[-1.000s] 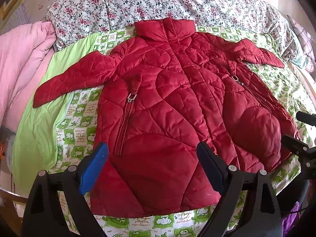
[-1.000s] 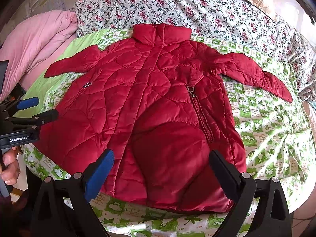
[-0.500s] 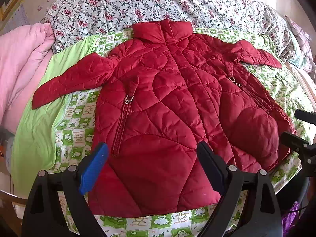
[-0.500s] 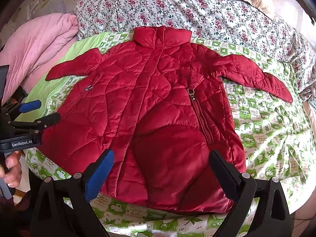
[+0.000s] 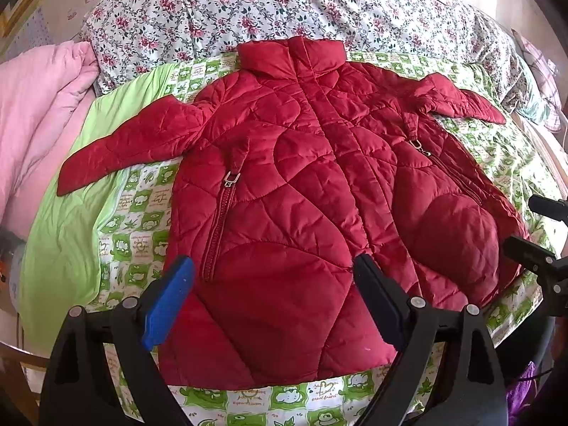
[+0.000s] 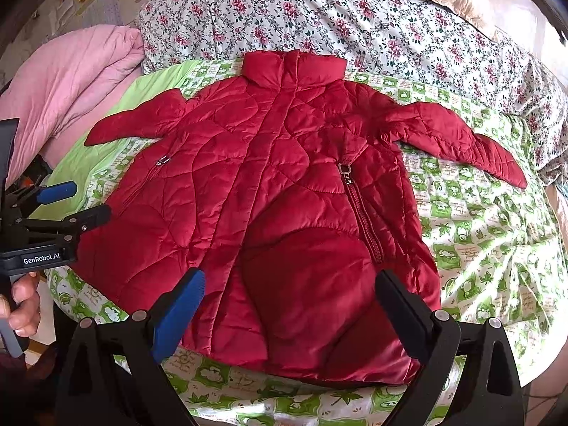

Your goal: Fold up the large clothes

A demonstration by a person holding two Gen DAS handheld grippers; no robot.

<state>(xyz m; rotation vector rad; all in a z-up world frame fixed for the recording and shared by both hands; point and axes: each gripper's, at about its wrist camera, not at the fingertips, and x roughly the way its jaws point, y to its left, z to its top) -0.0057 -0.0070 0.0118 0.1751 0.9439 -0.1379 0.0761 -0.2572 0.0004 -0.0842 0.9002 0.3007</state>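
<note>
A red quilted jacket (image 5: 301, 191) lies flat and face up on the bed, collar far, both sleeves spread out to the sides; it also shows in the right wrist view (image 6: 277, 195). My left gripper (image 5: 273, 284) is open and empty, held above the jacket's near left hem. My right gripper (image 6: 289, 294) is open and empty, held above the near right hem. In the right wrist view the left gripper (image 6: 74, 202) shows at the left edge beside the jacket's left side.
The jacket lies on a green-and-white patterned sheet (image 6: 479, 234). A pink quilt (image 5: 39, 106) is bunched at the left. A floral blanket (image 5: 248, 10) lies beyond the collar. The bed's near edge runs just below the hem.
Both grippers have drifted slightly nearer over the hem, and the jacket sits a little lower in both views. The jacket itself has not moved.
</note>
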